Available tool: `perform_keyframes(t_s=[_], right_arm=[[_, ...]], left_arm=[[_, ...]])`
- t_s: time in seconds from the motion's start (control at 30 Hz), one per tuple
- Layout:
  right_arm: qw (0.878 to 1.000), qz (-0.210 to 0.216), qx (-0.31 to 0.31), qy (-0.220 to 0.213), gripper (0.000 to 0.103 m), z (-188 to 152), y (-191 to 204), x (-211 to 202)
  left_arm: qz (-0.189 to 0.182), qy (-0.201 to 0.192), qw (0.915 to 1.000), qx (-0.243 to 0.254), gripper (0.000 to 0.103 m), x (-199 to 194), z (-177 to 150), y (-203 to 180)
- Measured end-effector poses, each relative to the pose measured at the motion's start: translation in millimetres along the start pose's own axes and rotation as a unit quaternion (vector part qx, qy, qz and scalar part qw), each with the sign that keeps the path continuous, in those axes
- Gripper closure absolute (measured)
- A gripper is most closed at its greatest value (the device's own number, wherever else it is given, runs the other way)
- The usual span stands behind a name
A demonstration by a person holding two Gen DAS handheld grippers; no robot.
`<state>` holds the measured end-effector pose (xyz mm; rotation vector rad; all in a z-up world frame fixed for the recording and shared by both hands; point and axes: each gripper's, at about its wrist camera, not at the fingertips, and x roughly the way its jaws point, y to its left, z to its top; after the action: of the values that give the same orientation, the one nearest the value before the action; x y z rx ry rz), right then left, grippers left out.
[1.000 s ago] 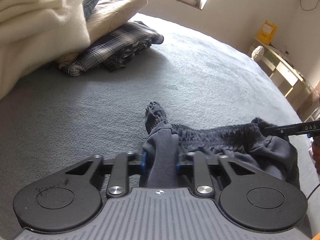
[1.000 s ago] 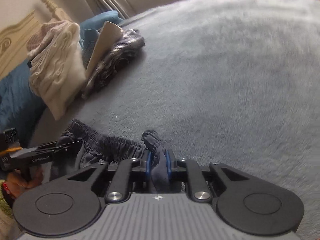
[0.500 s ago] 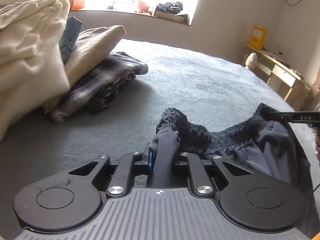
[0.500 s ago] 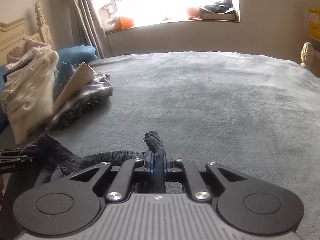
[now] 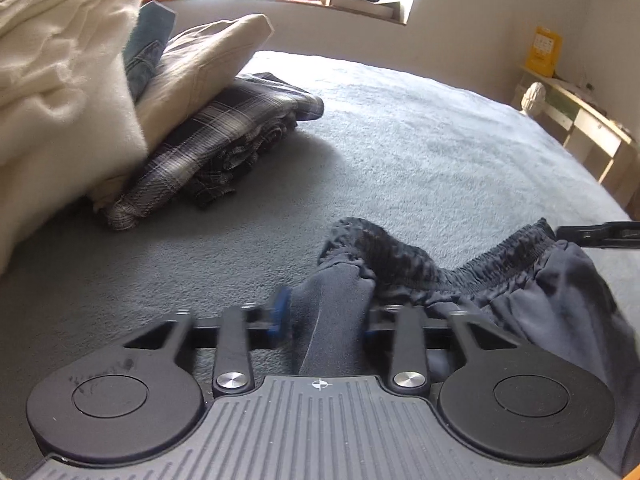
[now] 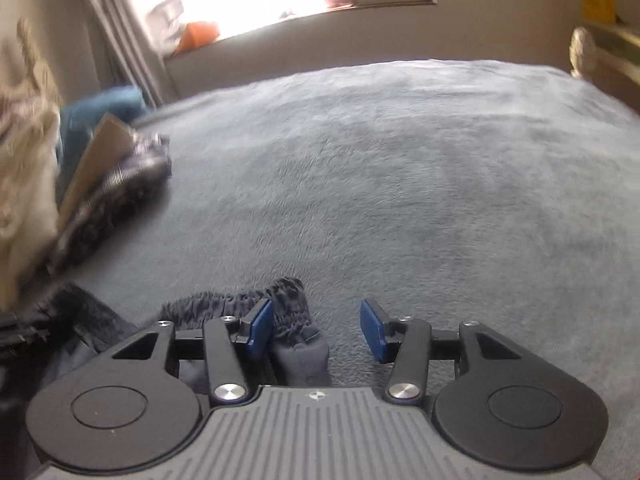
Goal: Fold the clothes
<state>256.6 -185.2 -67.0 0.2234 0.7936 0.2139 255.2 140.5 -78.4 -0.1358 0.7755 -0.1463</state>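
Dark grey shorts (image 5: 520, 300) are laid on the grey blanket of the bed (image 5: 420, 152), near its front edge, with the gathered elastic waistband (image 5: 472, 260) turned toward the far side and bunched up at both ends.

Left gripper (image 5: 324, 316): the jaws have just been opening and are seen spread apart. A fold of the shorts' fabric is still draped between them. One blue pad (image 5: 280, 312) is seen just beside the fabric, w/ no squeeze evident; the other pad is mostly hidden behind cloth. The tip of the right gripper is seen at the picture's right edge, next to the far end of the waistband.

Right gripper (image 6: 316, 326): the jaws have just been opening and are seen spread wide. The crumpled waistband end (image 6: 294, 308) is located between the pads, against the left-hand blue pad (image 6: 260, 326); the right-hand pad (image 6: 372, 328) is well apart from it, w/ bare blanket in the gap. Nothing is pinched.

A stack of folded clothes is seen at the left of the bed, well apart from the shorts: a cream knit (image 5: 60, 80), a beige item (image 5: 208, 64) and a plaid shirt (image 5: 224, 136) at the bottom, touching the blanket. A bit of denim (image 5: 146, 44) is wedged between cream and beige.

A bright window sill (image 5: 360, 2) is seen behind the bed. The right-wrist view is blurred at its left side.
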Motion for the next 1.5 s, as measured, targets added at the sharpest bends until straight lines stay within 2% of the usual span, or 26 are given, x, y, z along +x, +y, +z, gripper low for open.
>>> perform_keyframes(t_s=[0.03, 0.23, 0.47, 0.53, 0.63, 0.7, 0.8, 0.87, 0.93, 1.0, 1.07, 1.13, 1.2, 1.3, 1.4, 1.47, 1.5], right_arm=[[1.000, 0.011, 0.018, -0.002, 0.050, 2, -9, -9], [0.993, 0.038, 0.108, -0.030, 0.046, -2, -71, -98], [0.986, 0.041, 0.135, -0.094, 0.045, -28, -125, -261], [0.983, 0.046, 0.140, -0.111, 0.045, -38, -132, -305], [0.983, 0.049, 0.128, -0.124, 0.045, -54, -132, -358], [0.986, 0.058, 0.114, -0.107, 0.045, -68, -126, -376], [0.992, 0.076, 0.094, -0.042, 0.045, -101, -108, -376], [0.993, 0.077, 0.084, 0.011, 0.045, -133, -94, -361], [0.990, 0.079, 0.092, 0.072, 0.045, -170, -82, -336], [0.983, 0.081, 0.111, 0.125, 0.045, -206, -73, -309], [0.978, 0.069, 0.113, 0.160, 0.048, -234, -65, -287], [0.978, 0.061, 0.122, 0.161, 0.048, -250, -60, -275], [0.973, 0.066, 0.147, 0.164, 0.049, -259, -63, -267], [0.972, 0.070, 0.157, 0.158, 0.054, -268, -63, -267], [0.971, 0.068, 0.160, 0.161, 0.067, -276, -66, -269], [0.973, 0.060, 0.157, 0.161, 0.087, -280, -66, -271], [0.974, 0.053, 0.154, 0.159, 0.091, -281, -65, -273]], left_arm=[[0.003, 0.003, 1.0000, -0.006, 0.047, -3, 2, 2], [0.004, -0.003, 0.9995, -0.031, 0.037, -46, 13, 20], [0.020, -0.092, 0.9954, -0.017, 0.035, -157, 40, 38], [0.021, -0.100, 0.9947, -0.006, 0.034, -181, 48, 33], [0.005, -0.072, 0.9962, 0.048, 0.034, -201, 47, 6], [-0.018, -0.041, 0.9956, 0.082, 0.034, -206, 33, -21], [-0.079, 0.021, 0.9895, 0.119, 0.034, -202, -7, -59], [-0.119, 0.055, 0.9815, 0.140, 0.034, -195, -39, -86], [-0.162, 0.080, 0.9705, 0.160, 0.034, -189, -70, -111], [-0.206, 0.102, 0.9570, 0.177, 0.035, -187, -96, -133], [-0.249, 0.118, 0.9403, 0.200, 0.035, -187, -119, -151], [-0.290, 0.133, 0.9210, 0.223, 0.036, -188, -142, -169], [-0.314, 0.156, 0.9051, 0.240, 0.036, -192, -156, -172], [-0.315, 0.190, 0.8942, 0.254, 0.036, -198, -177, -175], [-0.308, 0.216, 0.8908, 0.254, 0.036, -202, -192, -170], [-0.292, 0.234, 0.8905, 0.259, 0.036, -204, -202, -168], [-0.281, 0.240, 0.8910, 0.264, 0.036, -204, -206, -168]])
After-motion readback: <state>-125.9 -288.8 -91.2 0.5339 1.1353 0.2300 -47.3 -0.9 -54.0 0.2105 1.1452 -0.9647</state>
